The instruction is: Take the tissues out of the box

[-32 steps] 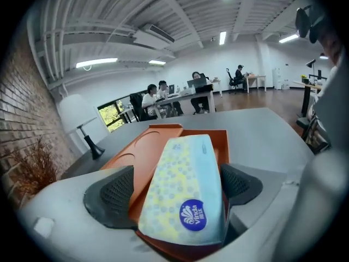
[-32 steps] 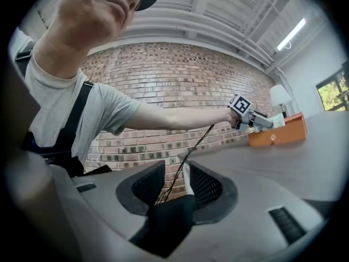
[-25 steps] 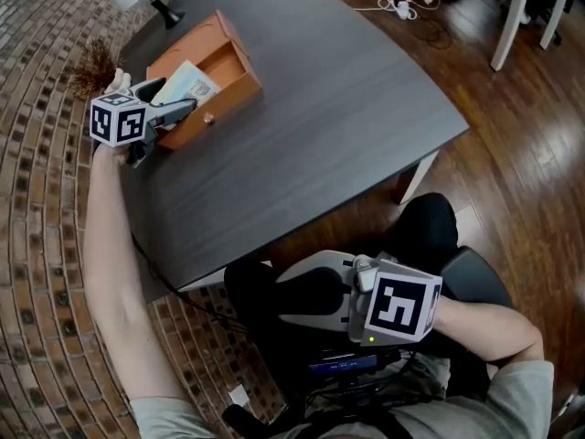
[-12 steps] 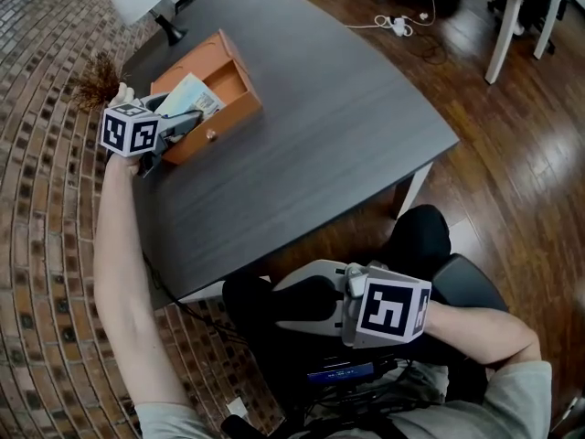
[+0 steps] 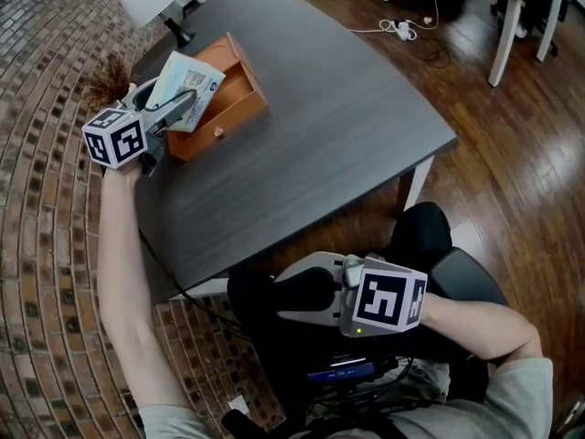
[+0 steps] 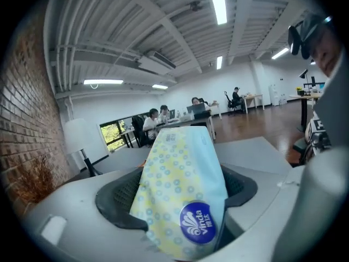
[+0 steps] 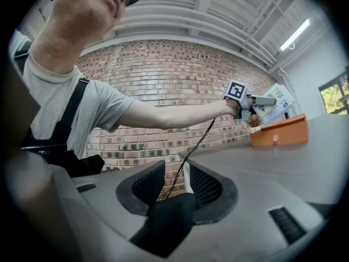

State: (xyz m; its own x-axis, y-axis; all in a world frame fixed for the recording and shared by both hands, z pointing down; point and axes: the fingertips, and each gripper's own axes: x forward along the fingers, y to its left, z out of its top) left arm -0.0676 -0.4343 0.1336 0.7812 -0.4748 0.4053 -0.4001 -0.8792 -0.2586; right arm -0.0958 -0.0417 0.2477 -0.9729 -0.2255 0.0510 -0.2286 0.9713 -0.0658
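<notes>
Gripping the tissue pack (image 6: 182, 201): L gripper (image 5: 187, 108) jaws clamped on its printed end.
Pack sticks out tilted betw. the pads, raised above the left end of the orange box (image 5: 233, 94), which sits near the far edge of the dark table (image 5: 320, 126). R gripper (image 7: 177, 187) hangs low by the person's lap, well apart from the box, jaws a bit apart w/ nothing betw. them.
</notes>
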